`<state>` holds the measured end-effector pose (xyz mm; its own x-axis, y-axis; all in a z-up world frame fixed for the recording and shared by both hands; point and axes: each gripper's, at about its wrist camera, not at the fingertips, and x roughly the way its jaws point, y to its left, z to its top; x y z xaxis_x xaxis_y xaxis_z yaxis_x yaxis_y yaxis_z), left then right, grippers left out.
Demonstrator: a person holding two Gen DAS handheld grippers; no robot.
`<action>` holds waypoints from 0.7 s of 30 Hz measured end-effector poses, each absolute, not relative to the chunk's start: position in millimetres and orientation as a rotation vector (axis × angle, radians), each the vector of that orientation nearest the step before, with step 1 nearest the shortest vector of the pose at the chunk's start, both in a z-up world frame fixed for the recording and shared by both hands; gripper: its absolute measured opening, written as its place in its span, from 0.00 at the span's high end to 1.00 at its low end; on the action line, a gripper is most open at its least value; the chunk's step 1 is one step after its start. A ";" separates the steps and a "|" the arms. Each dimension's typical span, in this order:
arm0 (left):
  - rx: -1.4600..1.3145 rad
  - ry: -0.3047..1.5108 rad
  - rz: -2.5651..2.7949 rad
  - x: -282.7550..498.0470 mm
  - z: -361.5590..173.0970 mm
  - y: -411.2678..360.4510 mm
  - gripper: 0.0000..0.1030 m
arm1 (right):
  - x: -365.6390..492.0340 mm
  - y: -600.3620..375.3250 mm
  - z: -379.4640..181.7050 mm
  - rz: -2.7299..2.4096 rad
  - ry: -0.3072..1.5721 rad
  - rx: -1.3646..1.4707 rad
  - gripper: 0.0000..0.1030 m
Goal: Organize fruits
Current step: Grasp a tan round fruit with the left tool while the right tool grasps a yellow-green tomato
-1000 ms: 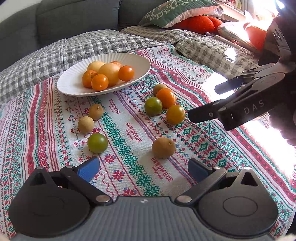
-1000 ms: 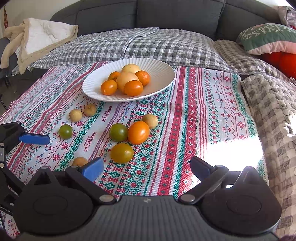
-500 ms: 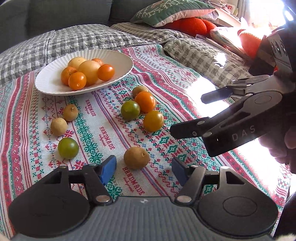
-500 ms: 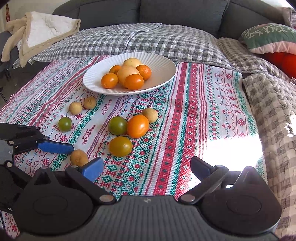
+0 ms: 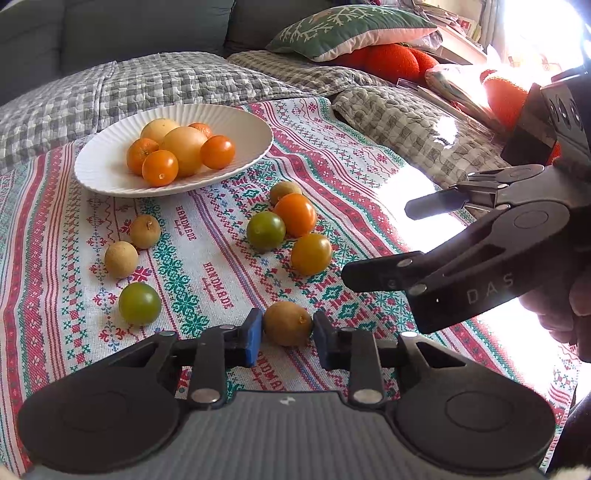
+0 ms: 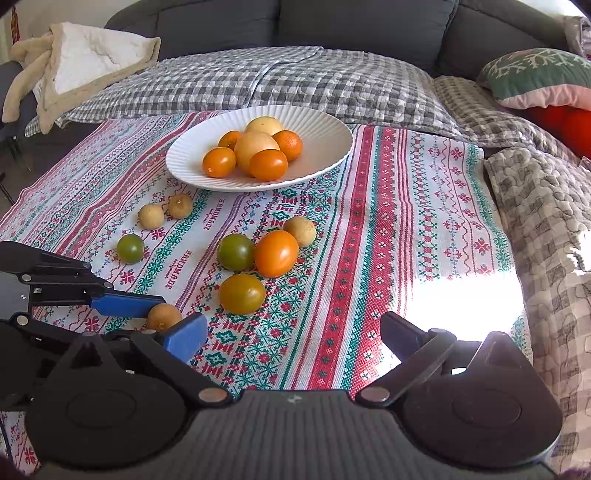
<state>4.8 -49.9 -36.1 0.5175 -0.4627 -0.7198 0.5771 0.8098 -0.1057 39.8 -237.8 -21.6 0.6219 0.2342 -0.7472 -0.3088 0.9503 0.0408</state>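
Note:
My left gripper [image 5: 287,332] is shut on a small brown round fruit [image 5: 287,328] that rests on the patterned cloth; it also shows in the right wrist view [image 6: 163,316]. A white plate [image 5: 110,173] at the back holds several orange and yellow fruits [image 5: 181,149]. Loose on the cloth lie a green tomato [image 5: 139,303], two tan round fruits [image 5: 121,259], and a cluster of a green tomato [image 5: 265,231], an orange tomato [image 5: 295,215], a yellow-green tomato [image 5: 311,254] and a tan fruit [image 5: 284,191]. My right gripper [image 6: 291,334] is open and empty above the cloth's near side.
The cloth [image 6: 388,229] covers a low table in front of a grey sofa [image 6: 332,26] with checked blankets [image 6: 258,81]. A cream blanket [image 6: 85,62] lies far left. Green and orange cushions [image 6: 546,77] sit at right. Bright sunlight falls on the cloth's right part [image 6: 461,306].
My left gripper moved forward and down to the brown fruit and closed its fingers on it. The right gripper stayed open and shifted only slightly.

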 end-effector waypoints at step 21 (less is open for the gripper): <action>0.174 0.822 -0.572 -3.3 -31.3 -10.1 0.94 | 54.0 -213.4 -31.4 0.349 0.887 -0.087 0.29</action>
